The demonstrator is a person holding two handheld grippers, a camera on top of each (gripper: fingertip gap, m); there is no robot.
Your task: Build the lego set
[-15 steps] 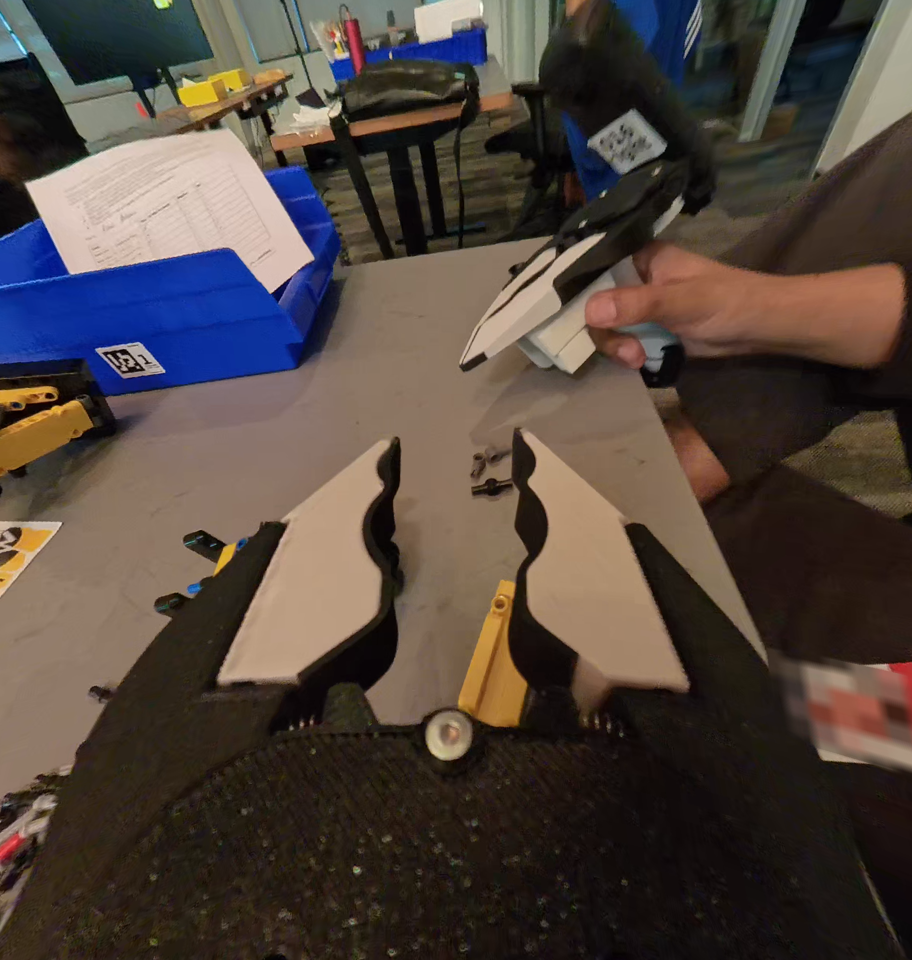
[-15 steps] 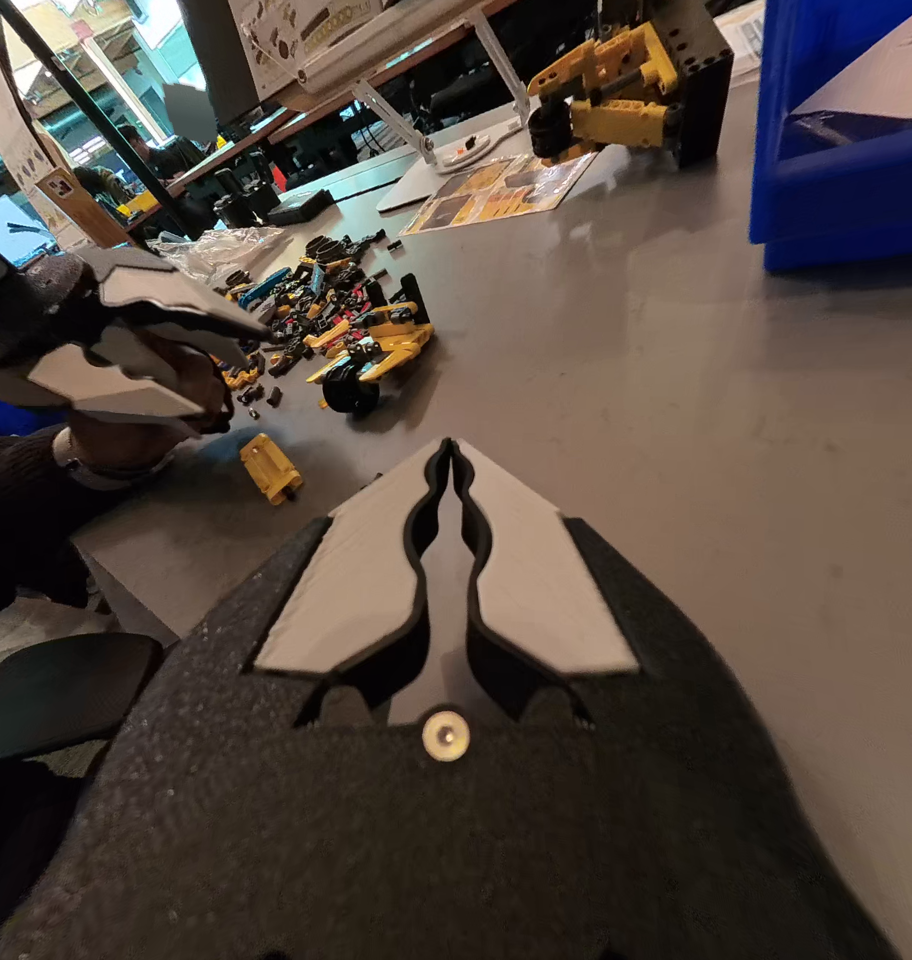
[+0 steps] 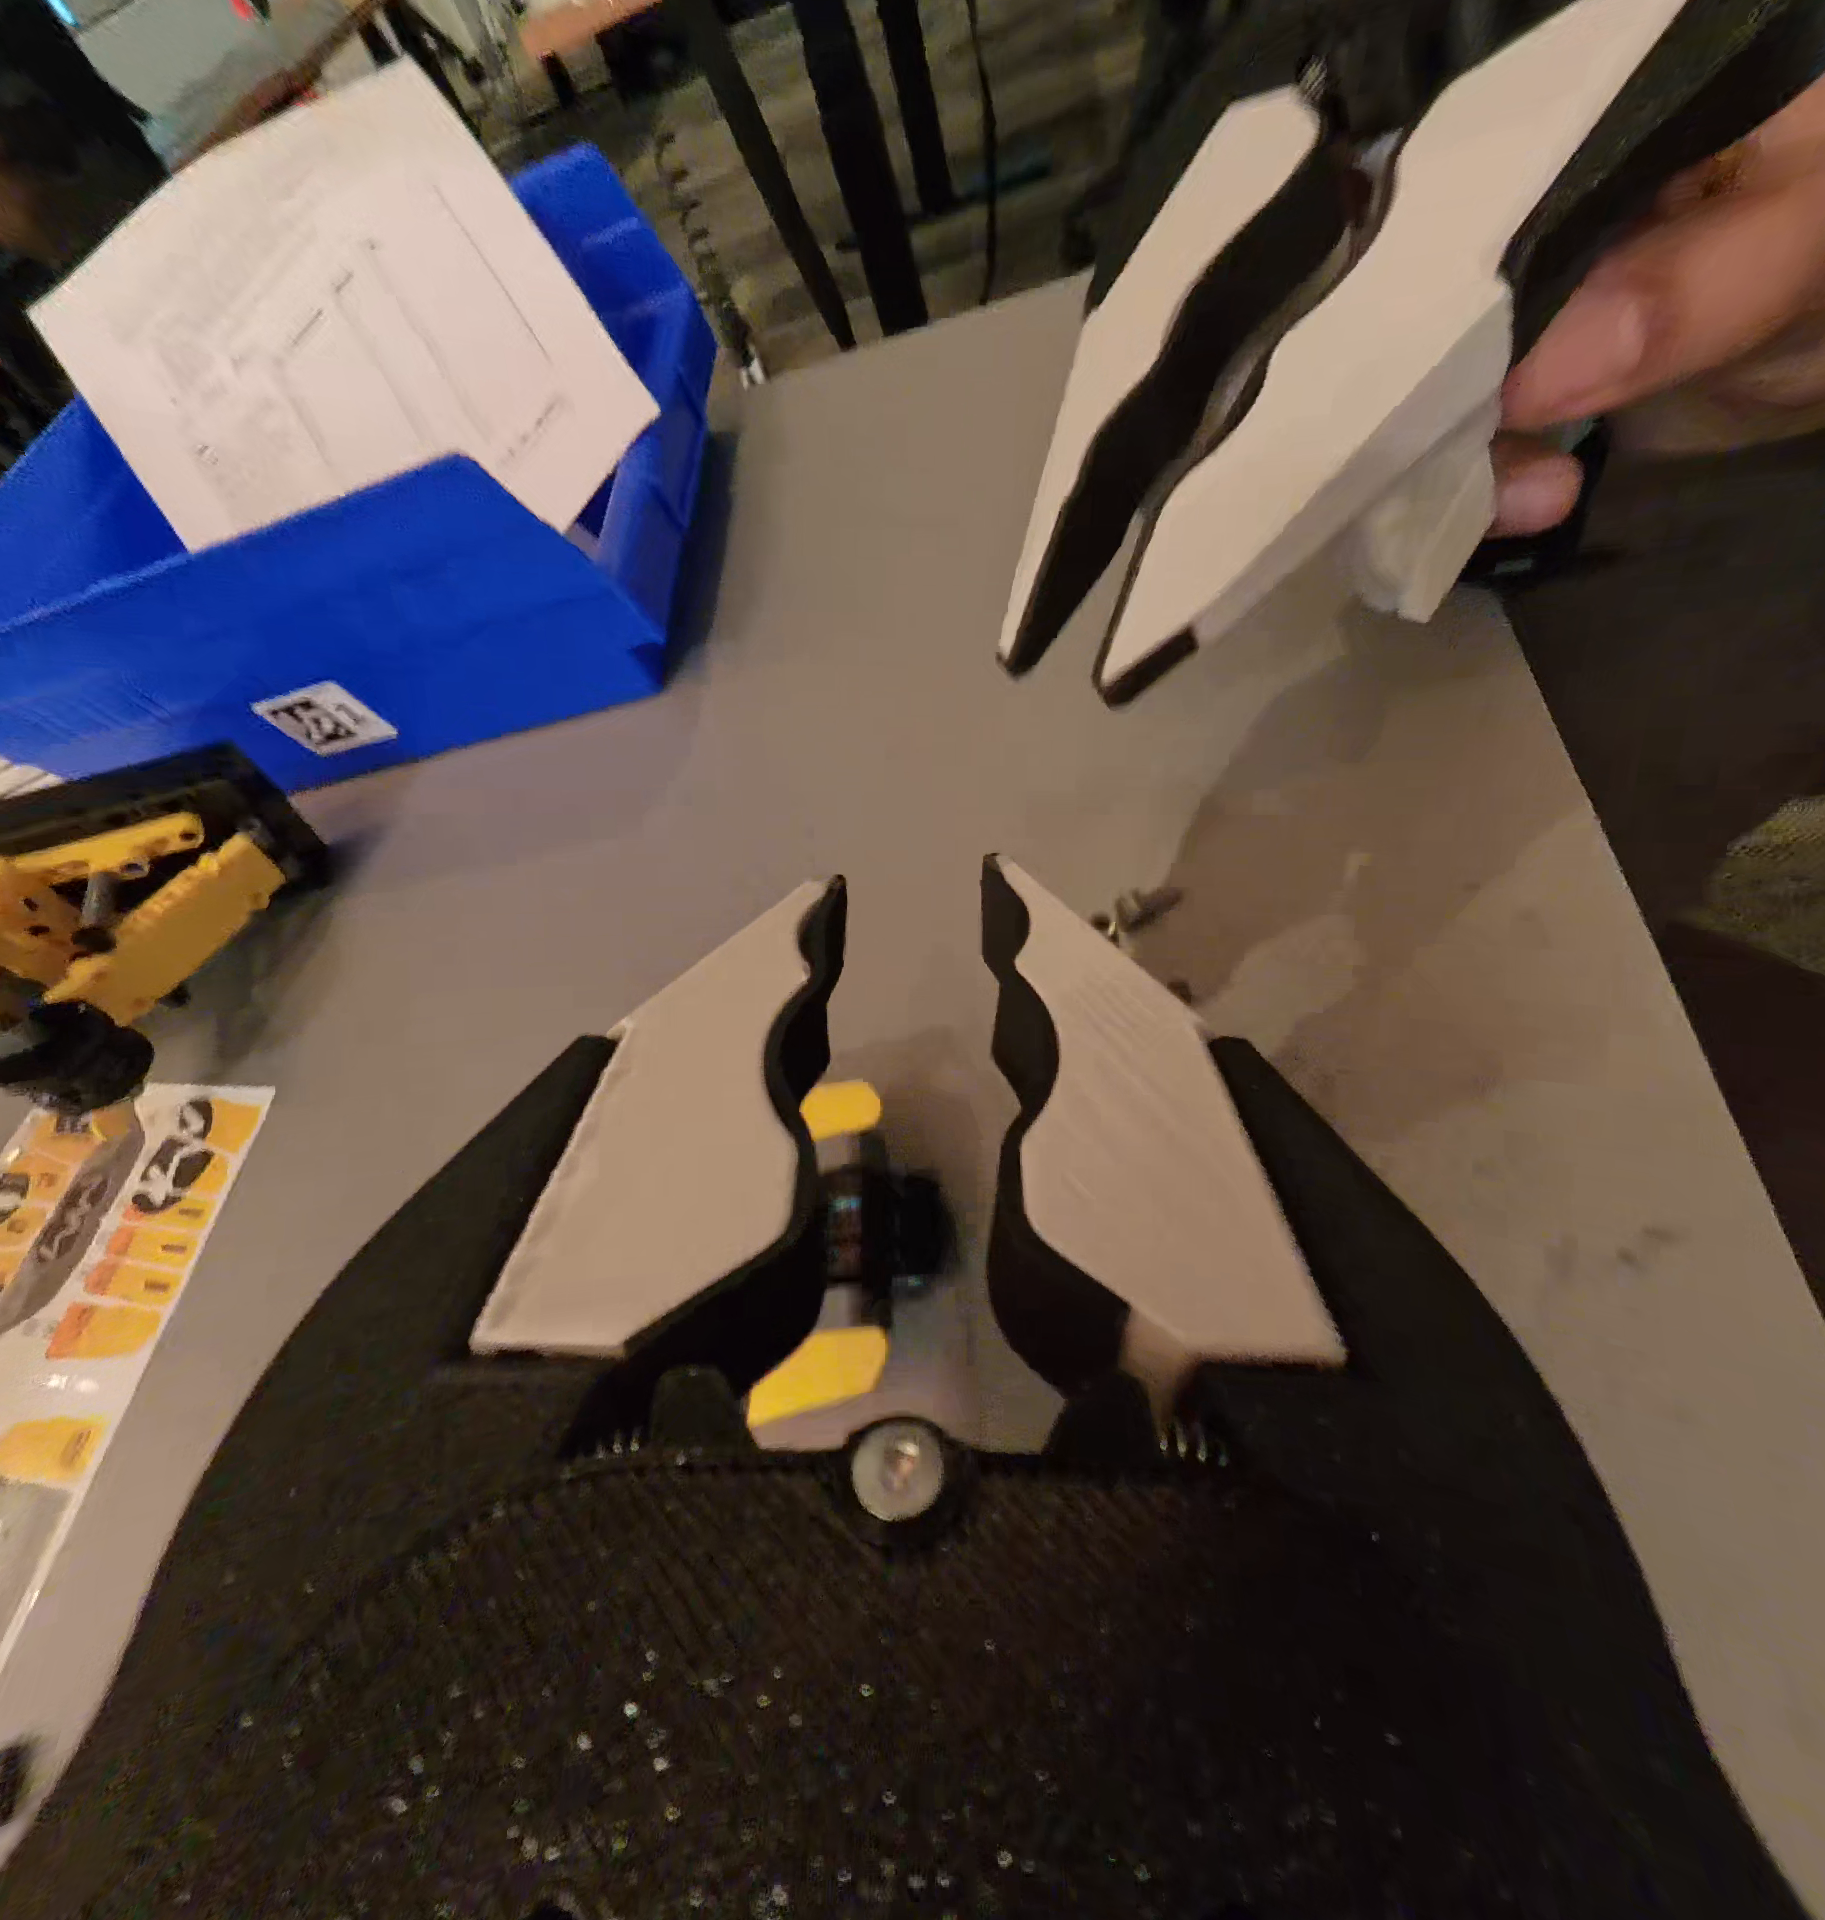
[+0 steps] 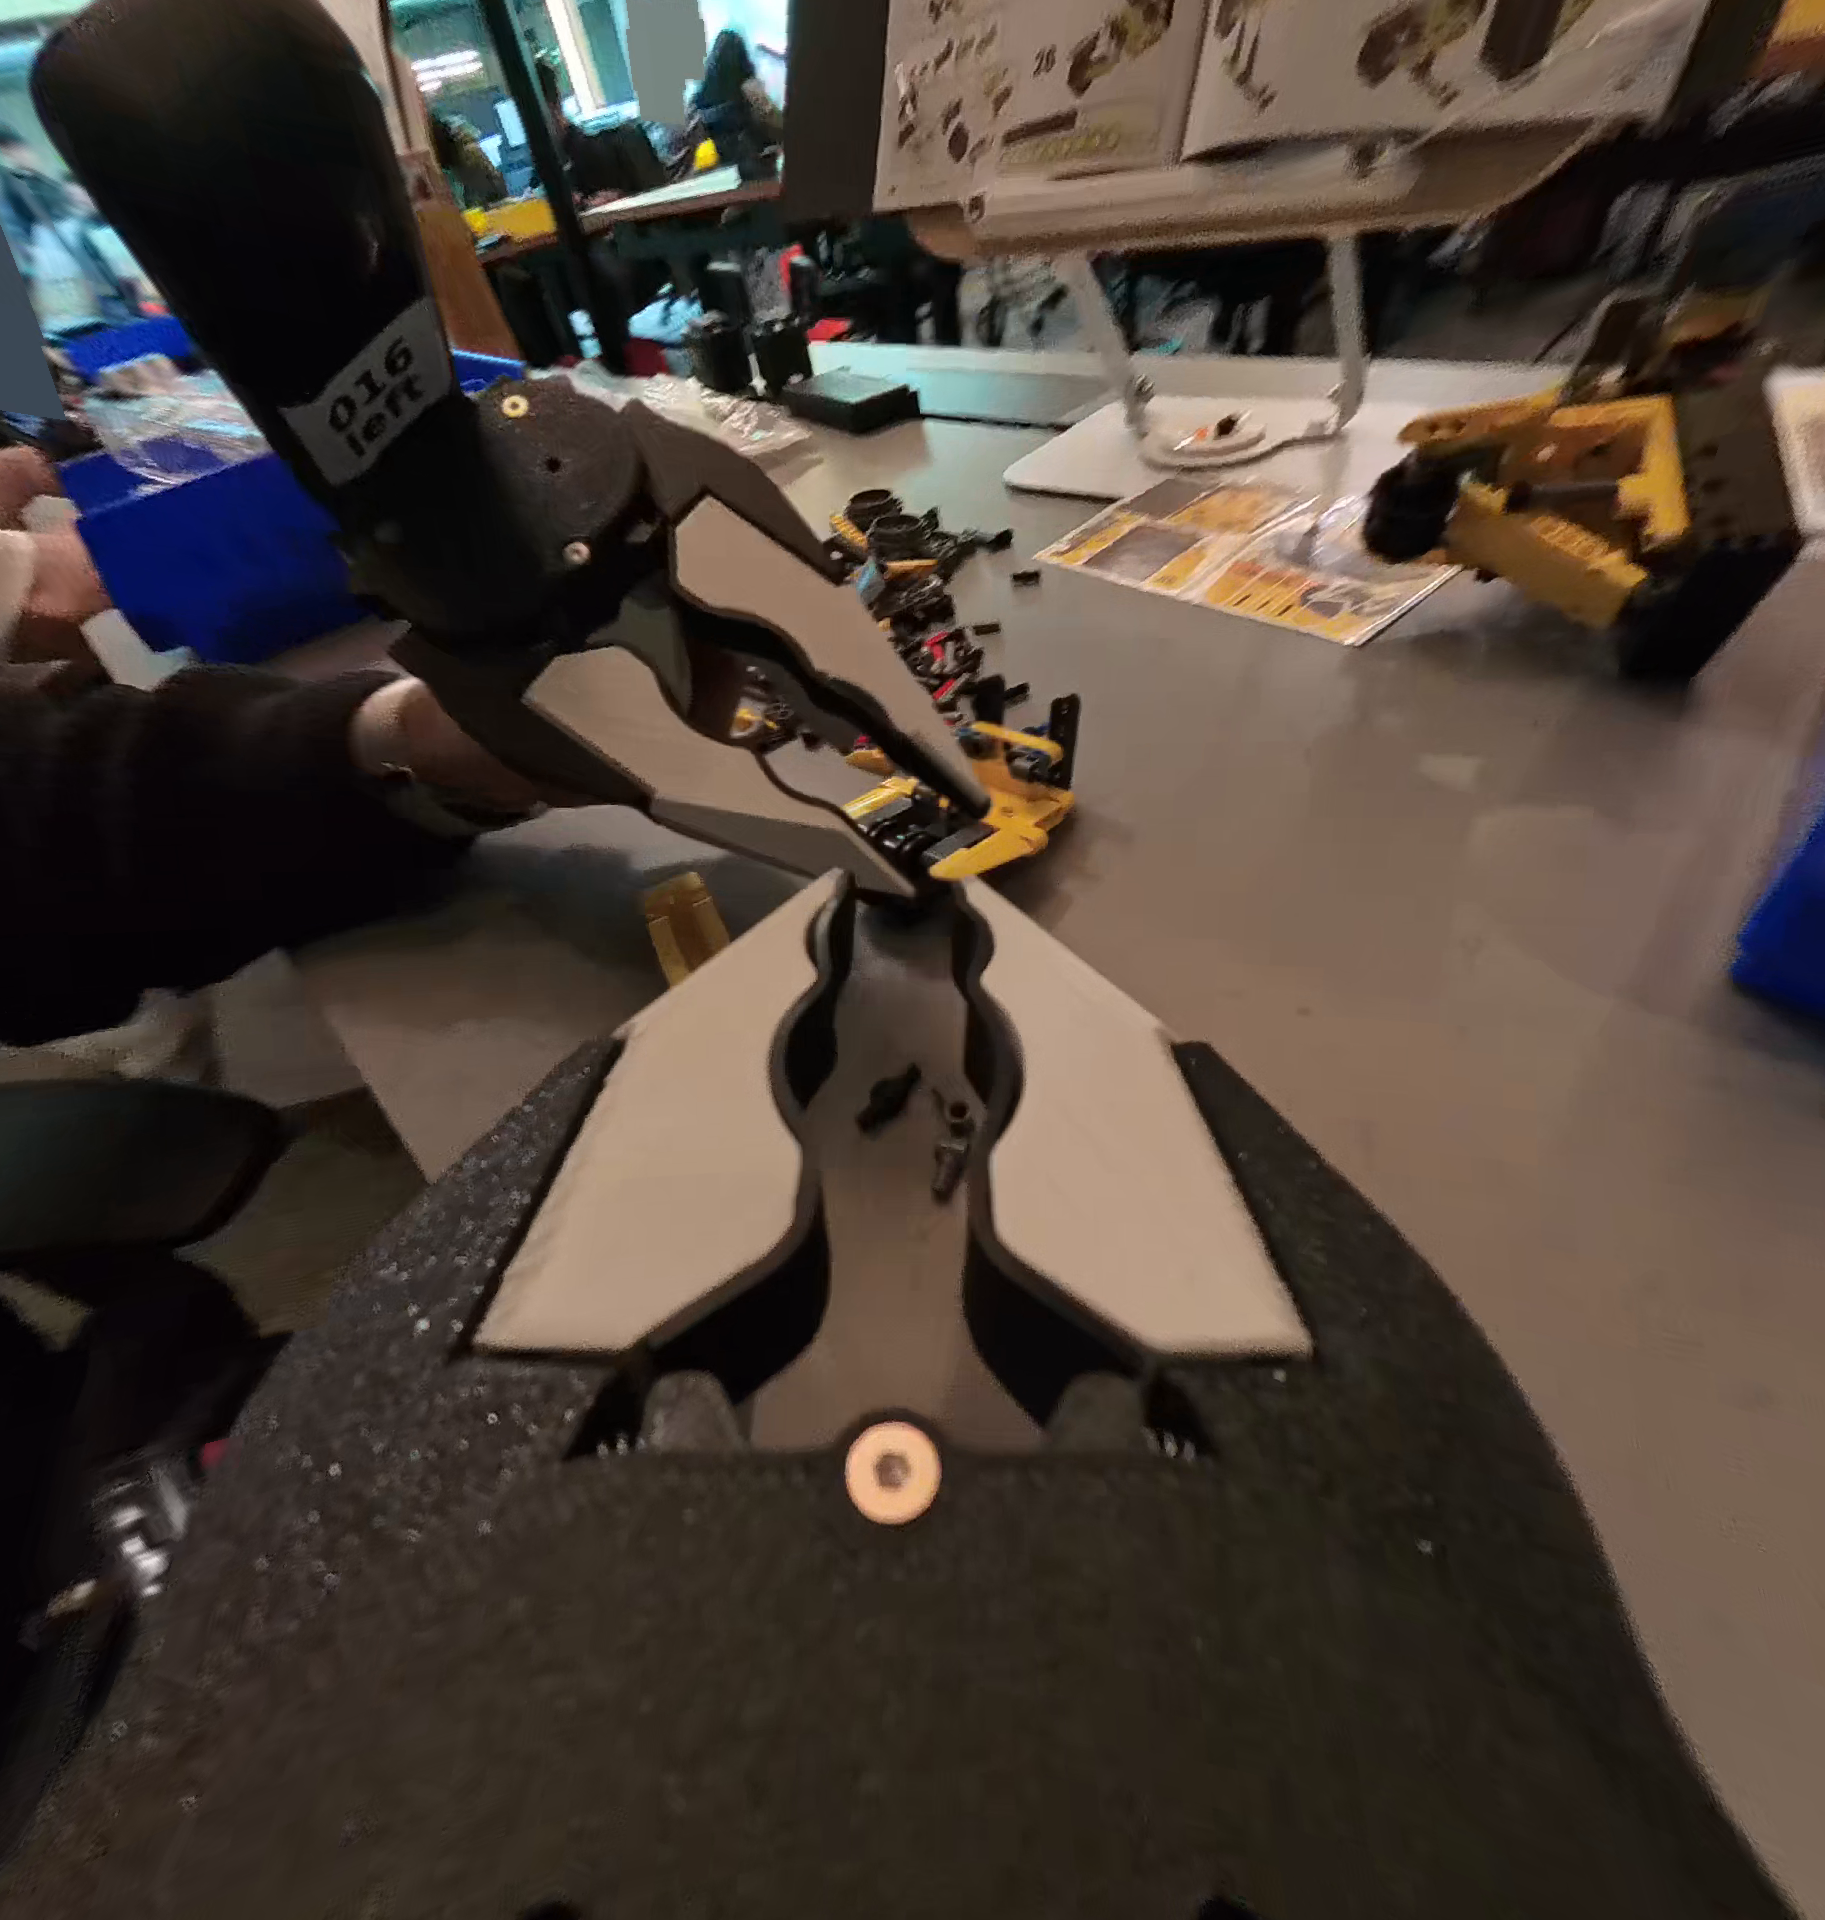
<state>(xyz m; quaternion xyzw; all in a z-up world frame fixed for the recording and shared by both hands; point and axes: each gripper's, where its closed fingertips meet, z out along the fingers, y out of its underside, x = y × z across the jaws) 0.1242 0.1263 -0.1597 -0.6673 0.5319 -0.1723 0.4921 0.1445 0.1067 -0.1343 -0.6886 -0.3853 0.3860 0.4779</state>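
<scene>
My left gripper (image 3: pixel 913 878) is open and low over the grey table (image 3: pixel 887 623). A small yellow and black brick assembly (image 3: pixel 856 1216) lies between its fingers; I cannot tell whether they touch it. In the right wrist view the left gripper (image 4: pixel 944 847) straddles that assembly (image 4: pixel 1001 831). My right gripper (image 4: pixel 903 894) is open and empty, its tips close to the left gripper's. Two small black pins (image 4: pixel 918 1122) lie on the table between its fingers. It also shows in the left wrist view (image 3: pixel 1095 665), held by a hand.
A blue bin (image 3: pixel 316 623) with a paper sheet (image 3: pixel 347 312) stands at the back left. A larger yellow brick model (image 3: pixel 87 914) and a sticker sheet (image 3: pixel 87 1247) lie nearby. A loose yellow piece (image 4: pixel 684 925), a pile of small parts (image 4: pixel 918 603) and a booklet stand (image 4: pixel 1199 156) are on the table. Left tips to right tips: about 4 cm.
My left gripper has moved over the small yellow and black assembly. My right gripper has come close to the left one and opened wider, with the black pins now between its fingers.
</scene>
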